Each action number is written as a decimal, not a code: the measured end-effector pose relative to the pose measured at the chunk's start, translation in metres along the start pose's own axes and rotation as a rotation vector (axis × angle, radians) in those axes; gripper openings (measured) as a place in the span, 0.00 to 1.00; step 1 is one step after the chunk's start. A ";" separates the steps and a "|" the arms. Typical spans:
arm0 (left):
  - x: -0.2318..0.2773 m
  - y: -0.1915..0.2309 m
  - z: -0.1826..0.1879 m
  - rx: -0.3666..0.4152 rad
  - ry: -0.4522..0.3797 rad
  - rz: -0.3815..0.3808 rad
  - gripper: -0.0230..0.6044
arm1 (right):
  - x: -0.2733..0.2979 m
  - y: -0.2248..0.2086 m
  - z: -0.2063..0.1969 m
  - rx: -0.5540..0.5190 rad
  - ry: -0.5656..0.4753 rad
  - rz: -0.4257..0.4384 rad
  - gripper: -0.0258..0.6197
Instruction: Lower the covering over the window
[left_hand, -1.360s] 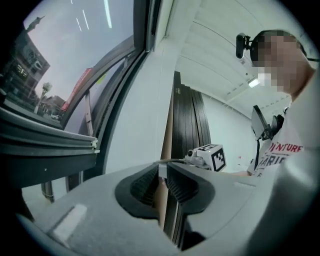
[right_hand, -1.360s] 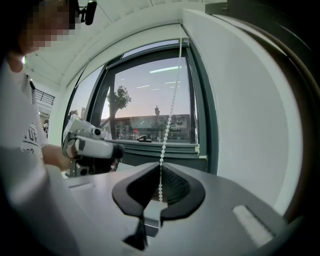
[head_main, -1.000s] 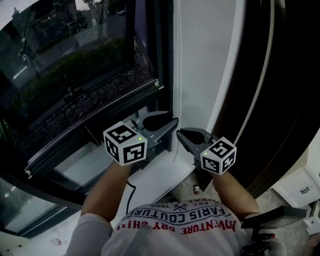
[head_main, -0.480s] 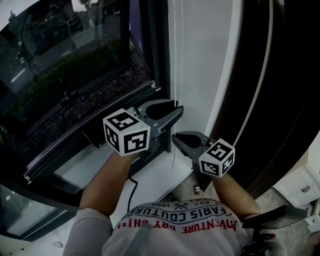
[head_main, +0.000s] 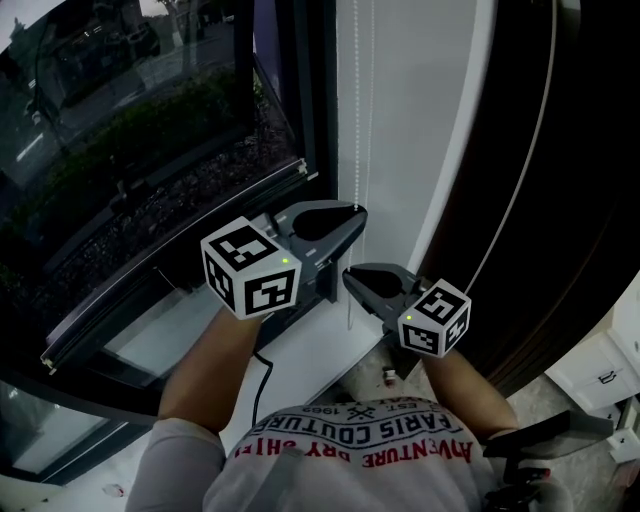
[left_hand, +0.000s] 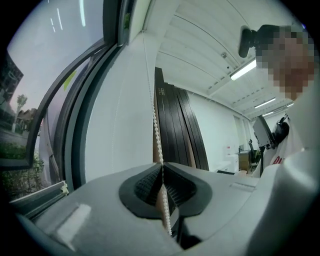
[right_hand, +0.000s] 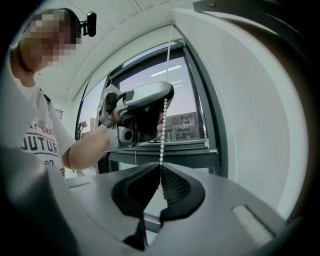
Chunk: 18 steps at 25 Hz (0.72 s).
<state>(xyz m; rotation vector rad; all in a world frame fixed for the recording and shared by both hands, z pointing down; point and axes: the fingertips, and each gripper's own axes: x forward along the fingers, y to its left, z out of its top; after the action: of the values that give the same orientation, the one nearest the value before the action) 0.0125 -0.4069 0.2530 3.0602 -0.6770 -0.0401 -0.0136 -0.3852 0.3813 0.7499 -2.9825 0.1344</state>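
Covering: a dark see-through sheet over the window (head_main: 120, 130). It ends at a pale bottom rail (head_main: 180, 250) with a white end cap, and the glass below the rail looks brighter.
Bead chain: the white bead chain (head_main: 357, 120) hangs in two strands down the white wall strip (head_main: 410, 120), just right of the dark window frame.
Left gripper: the left gripper (head_main: 358, 213) points level at the chain. Its own view shows the two ribbed pads pressed together with the beads pinched between them and a short tail of chain dropping behind.
Right gripper: the right gripper (head_main: 347, 273) sits just below and a little nearer the person. Its jaws are also clamped on the chain, which runs straight up from them to the left gripper.
Marker cubes: one rides on the back of each gripper, the left cube (head_main: 250, 280) higher in the head view than the right cube (head_main: 435, 318).
Sill: the white sill (head_main: 300, 360) lies under both grippers, with a thin black cable (head_main: 258, 380) trailing across it.
Right side: tall dark panels (head_main: 580, 150) stand beside the wall strip.
Change: a second ago the two grippers were almost level with each other. Since then the left one has climbed the chain, while the right has barely shifted. Over the last half second little has moved.
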 end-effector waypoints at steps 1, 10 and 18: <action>0.001 -0.001 0.000 0.008 0.004 -0.003 0.05 | -0.001 -0.001 0.000 0.007 -0.004 0.000 0.06; 0.006 -0.002 -0.033 0.006 0.058 0.007 0.05 | -0.001 -0.008 -0.032 0.049 0.040 -0.013 0.06; 0.012 0.009 -0.099 -0.021 0.146 0.062 0.05 | 0.001 -0.017 -0.097 0.137 0.137 -0.024 0.06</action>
<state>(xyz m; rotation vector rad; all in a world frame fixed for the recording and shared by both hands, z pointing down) 0.0224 -0.4196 0.3520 2.9829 -0.7558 0.1735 -0.0027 -0.3908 0.4785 0.7560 -2.8555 0.3760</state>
